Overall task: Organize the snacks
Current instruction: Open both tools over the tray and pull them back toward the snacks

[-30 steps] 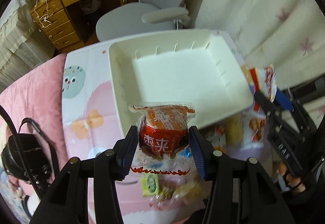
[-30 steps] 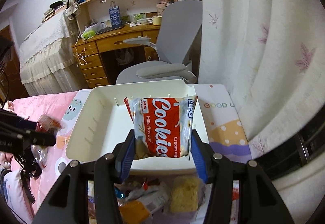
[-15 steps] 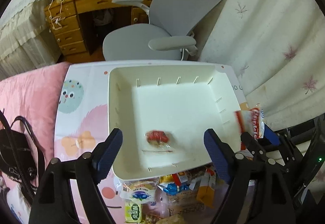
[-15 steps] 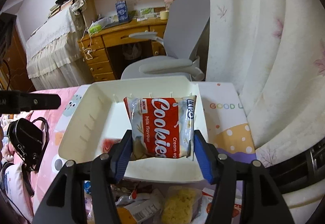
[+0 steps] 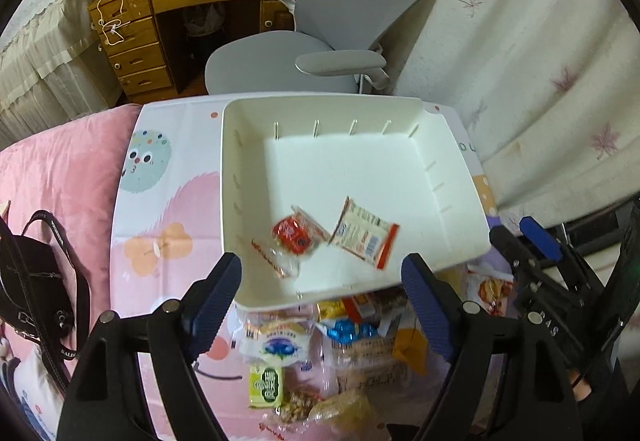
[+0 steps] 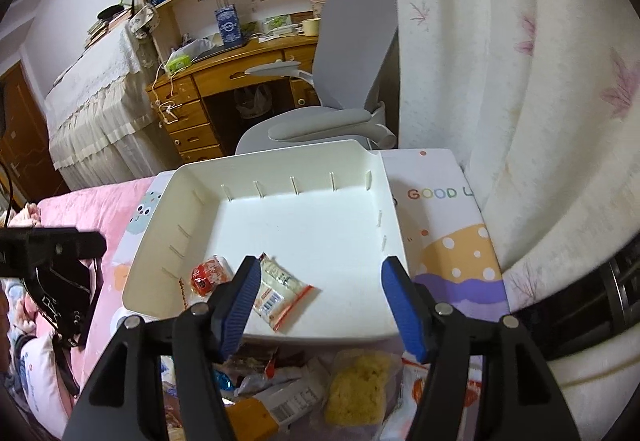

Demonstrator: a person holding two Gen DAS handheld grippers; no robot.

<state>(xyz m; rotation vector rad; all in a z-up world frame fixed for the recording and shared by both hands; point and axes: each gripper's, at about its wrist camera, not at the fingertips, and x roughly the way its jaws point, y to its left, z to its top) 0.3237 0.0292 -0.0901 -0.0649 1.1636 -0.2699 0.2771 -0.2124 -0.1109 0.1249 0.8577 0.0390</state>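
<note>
A white tray (image 5: 460, 161) (image 6: 188, 181) stands on a patterned mat. Inside it, near the front wall, lie a red snack packet (image 5: 296, 235) (image 6: 208, 275) and a cookie packet (image 5: 362, 233) (image 6: 280, 293), back side up. My left gripper (image 5: 320, 277) hovers above the tray's near edge, open, with nothing between its pads. My right gripper (image 6: 322, 281) is open too, over the near right part of the tray. The cookie packet lies below it, free of its fingers. A pile of loose snacks (image 5: 340, 341) (image 6: 300, 393) sits just in front of the tray.
Behind the tray stand a grey office chair (image 5: 320, 53) and a wooden desk (image 5: 180, 1). A flowered curtain (image 6: 520, 81) hangs on the right. A black bag (image 5: 32, 281) lies on the pink bedding to the left. The mat (image 6: 440, 209) shows beside the tray.
My left gripper opened and the red packet dropped into the tray. My right gripper then opened and the cookie packet fell into the tray beside it.
</note>
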